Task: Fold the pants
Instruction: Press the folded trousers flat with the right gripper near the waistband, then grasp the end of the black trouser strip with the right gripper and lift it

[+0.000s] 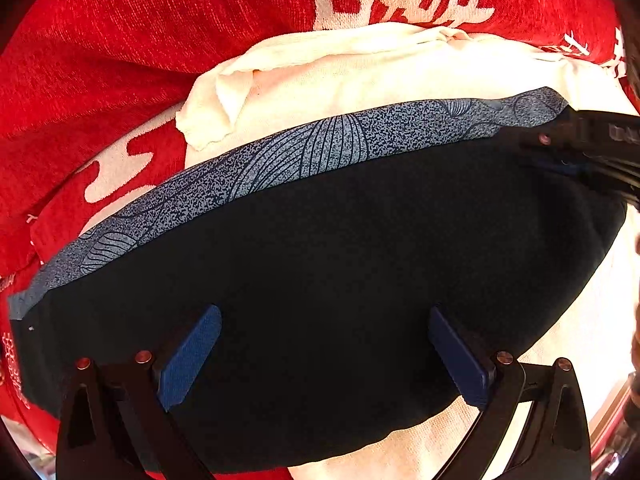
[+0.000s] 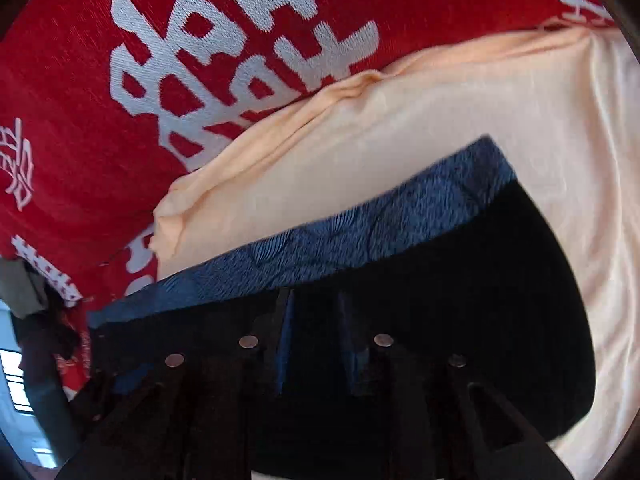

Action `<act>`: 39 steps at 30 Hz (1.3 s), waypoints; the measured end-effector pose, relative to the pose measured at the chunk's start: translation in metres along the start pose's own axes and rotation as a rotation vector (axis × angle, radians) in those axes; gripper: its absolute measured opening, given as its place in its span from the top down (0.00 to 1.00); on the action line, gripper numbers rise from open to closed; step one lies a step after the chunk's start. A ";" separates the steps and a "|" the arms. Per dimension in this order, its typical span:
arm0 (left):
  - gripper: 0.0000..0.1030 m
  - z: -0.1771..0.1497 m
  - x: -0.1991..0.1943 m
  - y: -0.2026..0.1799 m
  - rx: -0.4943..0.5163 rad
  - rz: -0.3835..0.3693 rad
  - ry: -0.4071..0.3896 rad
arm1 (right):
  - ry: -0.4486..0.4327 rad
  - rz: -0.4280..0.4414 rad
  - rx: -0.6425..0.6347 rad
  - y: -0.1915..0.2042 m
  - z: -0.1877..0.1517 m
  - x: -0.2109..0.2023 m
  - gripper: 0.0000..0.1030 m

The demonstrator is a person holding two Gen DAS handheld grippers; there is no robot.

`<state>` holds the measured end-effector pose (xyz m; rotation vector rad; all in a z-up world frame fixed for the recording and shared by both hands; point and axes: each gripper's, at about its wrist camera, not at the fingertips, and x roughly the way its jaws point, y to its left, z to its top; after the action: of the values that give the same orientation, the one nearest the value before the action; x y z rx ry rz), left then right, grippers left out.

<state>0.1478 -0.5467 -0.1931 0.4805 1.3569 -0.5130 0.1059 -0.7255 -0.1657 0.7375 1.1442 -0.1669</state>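
Hovering your left tongs spread wide over the pants while your right tongs pinch their waistband, you seem mid-fold; next, grip the near edge.

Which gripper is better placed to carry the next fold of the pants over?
Right, probably. The right gripper has its jaws nearly closed at the dark pants by the patterned waistband, seemingly pinching fabric. The left gripper is wide open above the cloth, holding nothing.
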 end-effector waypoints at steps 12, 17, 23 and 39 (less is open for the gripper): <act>0.00 0.005 0.005 0.005 -0.011 -0.013 0.003 | -0.113 0.108 0.351 -0.075 -0.035 -0.076 0.58; 0.00 0.002 0.003 0.013 -0.009 -0.013 0.004 | -0.038 0.250 0.485 -0.082 -0.097 -0.068 0.57; 0.00 -0.001 0.003 0.010 -0.012 -0.017 -0.004 | -0.050 0.284 0.498 -0.088 -0.118 -0.053 0.57; 0.31 -0.008 -0.022 0.025 -0.058 -0.024 -0.068 | -0.190 0.454 0.611 -0.091 -0.071 -0.040 0.87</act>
<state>0.1530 -0.5205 -0.1722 0.3960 1.3098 -0.5037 -0.0098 -0.7609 -0.1863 1.4702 0.7142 -0.1994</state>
